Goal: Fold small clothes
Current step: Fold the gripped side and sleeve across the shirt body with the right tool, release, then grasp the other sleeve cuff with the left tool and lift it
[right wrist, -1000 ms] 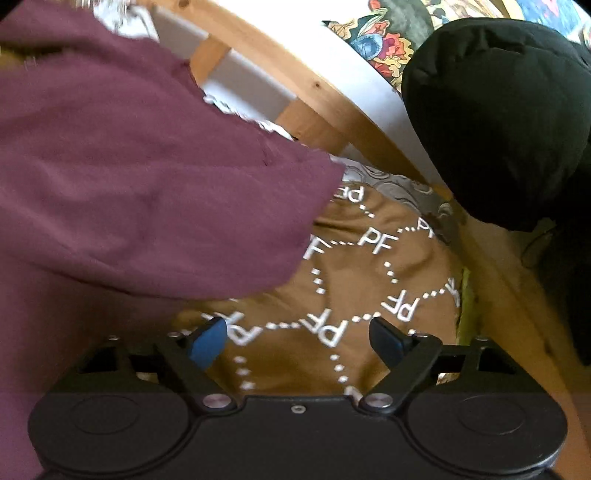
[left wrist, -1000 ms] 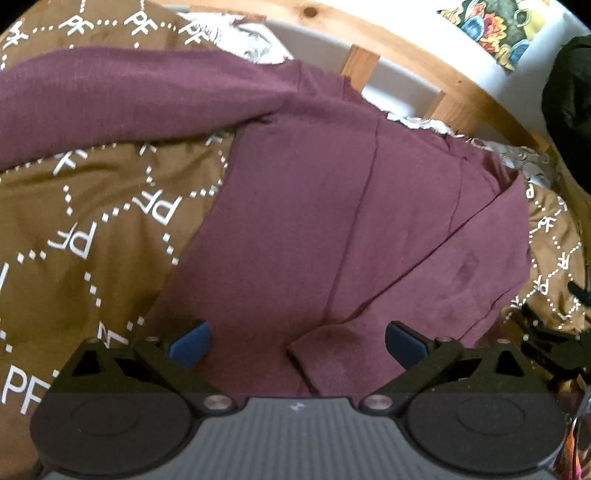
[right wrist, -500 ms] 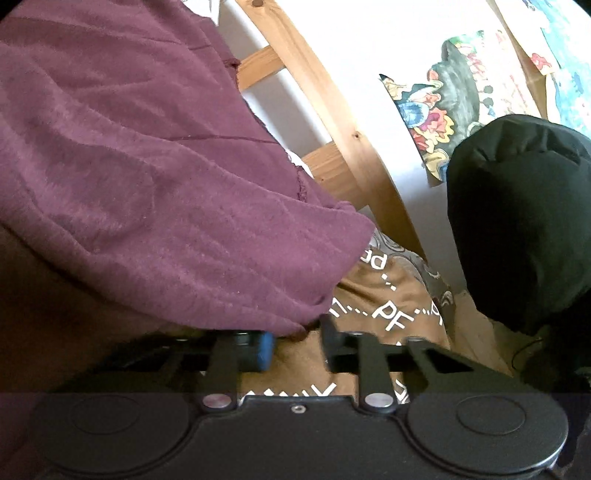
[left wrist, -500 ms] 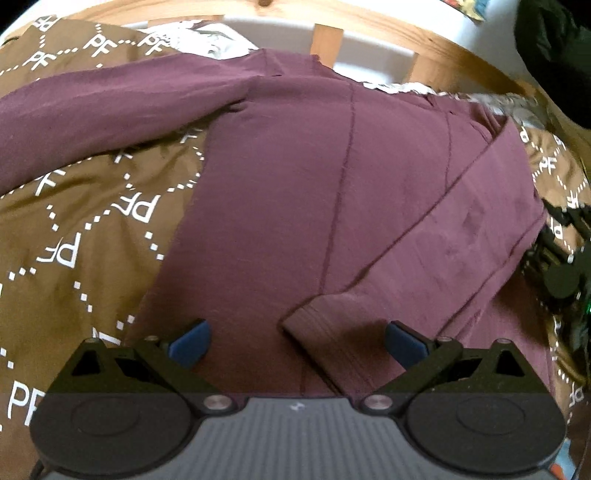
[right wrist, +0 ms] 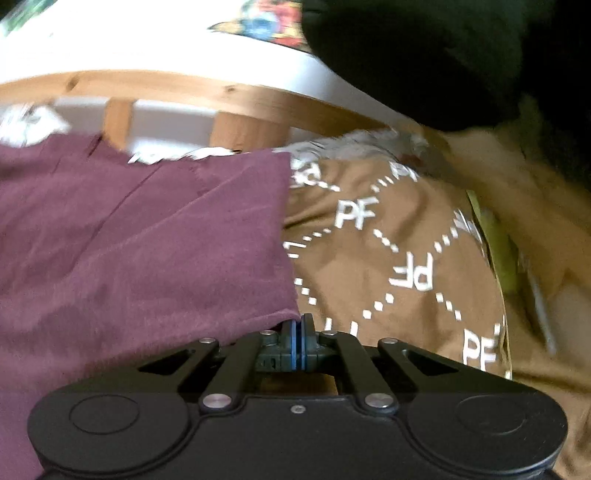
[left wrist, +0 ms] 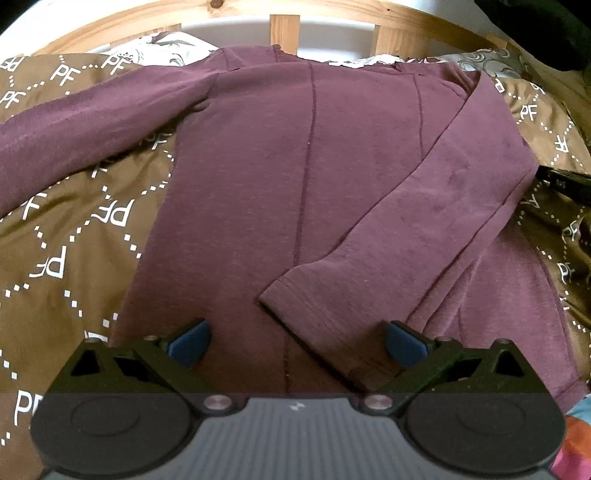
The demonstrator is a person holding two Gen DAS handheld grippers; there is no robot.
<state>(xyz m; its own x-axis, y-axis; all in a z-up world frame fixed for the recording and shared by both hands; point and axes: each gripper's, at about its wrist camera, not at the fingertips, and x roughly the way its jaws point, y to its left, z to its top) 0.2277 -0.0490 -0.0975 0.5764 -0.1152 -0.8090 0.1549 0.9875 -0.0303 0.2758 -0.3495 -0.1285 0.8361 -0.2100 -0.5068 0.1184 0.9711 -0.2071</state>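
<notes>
A maroon long-sleeve top [left wrist: 295, 177] lies flat on a brown bedspread. Its right sleeve [left wrist: 424, 229] is folded diagonally across the body, with the cuff [left wrist: 295, 306] near the hem. Its left sleeve [left wrist: 92, 122] stretches out to the left. My left gripper [left wrist: 295, 343] is open and empty, hovering over the hem just short of the cuff. My right gripper [right wrist: 298, 332] has its jaws pressed together at the top's right edge [right wrist: 207, 258]; I cannot tell whether cloth is between the pads.
The brown bedspread [left wrist: 66, 258] with white "PF" print covers the bed. A wooden headboard [left wrist: 284, 22] with slats runs along the far side. A black bulky object [right wrist: 443, 55] sits at the right by the wall. A patterned white pillow [left wrist: 159, 51] peeks out behind the top.
The right gripper closed at the top's right edge and the fabric it lifted has dropped flat. The left gripper drew back, so more of the top shows. The folded sleeve lies smoother.
</notes>
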